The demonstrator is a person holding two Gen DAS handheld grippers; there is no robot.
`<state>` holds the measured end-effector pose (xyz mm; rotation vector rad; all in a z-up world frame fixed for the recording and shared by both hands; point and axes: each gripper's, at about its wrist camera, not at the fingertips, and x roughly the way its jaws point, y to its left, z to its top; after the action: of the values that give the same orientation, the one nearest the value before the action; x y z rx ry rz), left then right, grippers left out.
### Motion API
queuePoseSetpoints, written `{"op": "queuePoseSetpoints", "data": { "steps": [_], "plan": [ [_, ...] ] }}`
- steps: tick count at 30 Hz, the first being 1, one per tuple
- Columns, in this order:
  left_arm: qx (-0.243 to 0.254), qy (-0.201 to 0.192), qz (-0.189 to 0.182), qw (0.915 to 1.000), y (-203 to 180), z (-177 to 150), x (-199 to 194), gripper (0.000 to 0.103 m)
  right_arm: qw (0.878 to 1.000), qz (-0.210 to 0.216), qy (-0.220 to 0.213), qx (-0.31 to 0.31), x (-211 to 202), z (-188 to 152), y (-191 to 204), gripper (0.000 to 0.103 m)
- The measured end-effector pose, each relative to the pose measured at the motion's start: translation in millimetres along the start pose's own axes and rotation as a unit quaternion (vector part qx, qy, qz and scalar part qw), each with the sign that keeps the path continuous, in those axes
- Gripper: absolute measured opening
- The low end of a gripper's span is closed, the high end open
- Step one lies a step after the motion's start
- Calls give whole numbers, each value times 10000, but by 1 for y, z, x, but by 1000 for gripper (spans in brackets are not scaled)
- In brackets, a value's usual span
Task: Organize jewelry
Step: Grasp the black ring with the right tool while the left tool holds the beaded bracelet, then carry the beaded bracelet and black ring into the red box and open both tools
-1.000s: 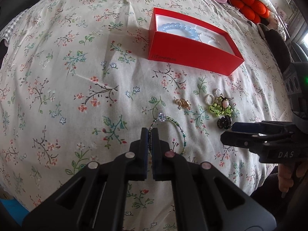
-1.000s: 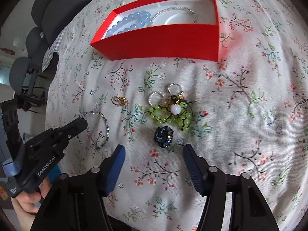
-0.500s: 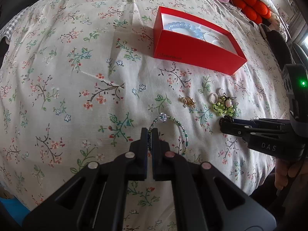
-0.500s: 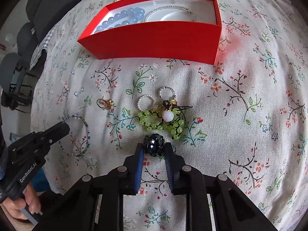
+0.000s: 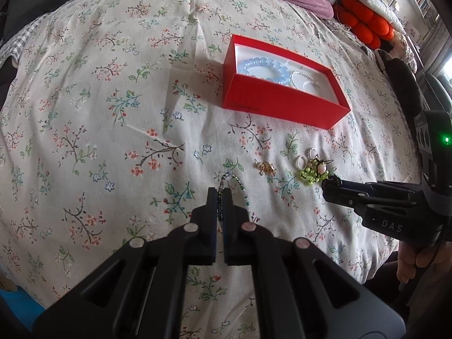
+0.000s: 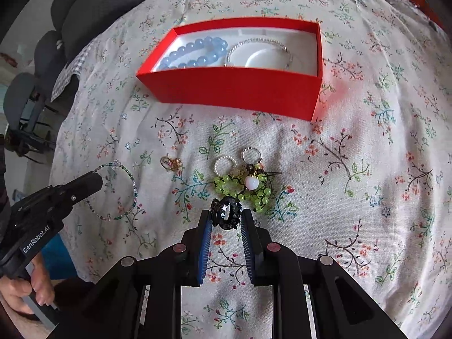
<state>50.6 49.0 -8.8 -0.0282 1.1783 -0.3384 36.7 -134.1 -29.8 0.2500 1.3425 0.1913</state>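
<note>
Left gripper (image 5: pixel 221 197): clenched on thin beaded bracelet (image 6: pixel 124 189), lower centre, ready for boxing | Right gripper (image 6: pixel 226 220): clamped on black ring (image 6: pixel 226 213), lower centre | Red box (image 6: pixel 234 90): upper centre, open, receiving sorted pieces | Green bead cluster (image 6: pixel 243 186): loose, mid-frame on cloth

Two grippers over a flowery cloth (image 5: pixel 113 113)

The left gripper (image 5: pixel 220 197) pinches a thin bead bracelet (image 5: pixel 242 190). A red box (image 5: pixel 282 107) holds blue beads (image 5: pixel 262 66).

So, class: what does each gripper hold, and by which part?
Left gripper: thin beaded bracelet, pinched at its near strand. Right gripper: black beaded ring, clamped across its sides.
</note>
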Motion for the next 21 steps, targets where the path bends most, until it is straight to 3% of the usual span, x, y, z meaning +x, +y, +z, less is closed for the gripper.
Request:
{"op": "queuePoseSetpoints", "data": {
  "steps": [21],
  "plan": [
    [-316, -672, -398, 9964, -12, 45, -44, 4, 9961, 338, -808, 139, -68, 32, -5, 21]
  ]
}}
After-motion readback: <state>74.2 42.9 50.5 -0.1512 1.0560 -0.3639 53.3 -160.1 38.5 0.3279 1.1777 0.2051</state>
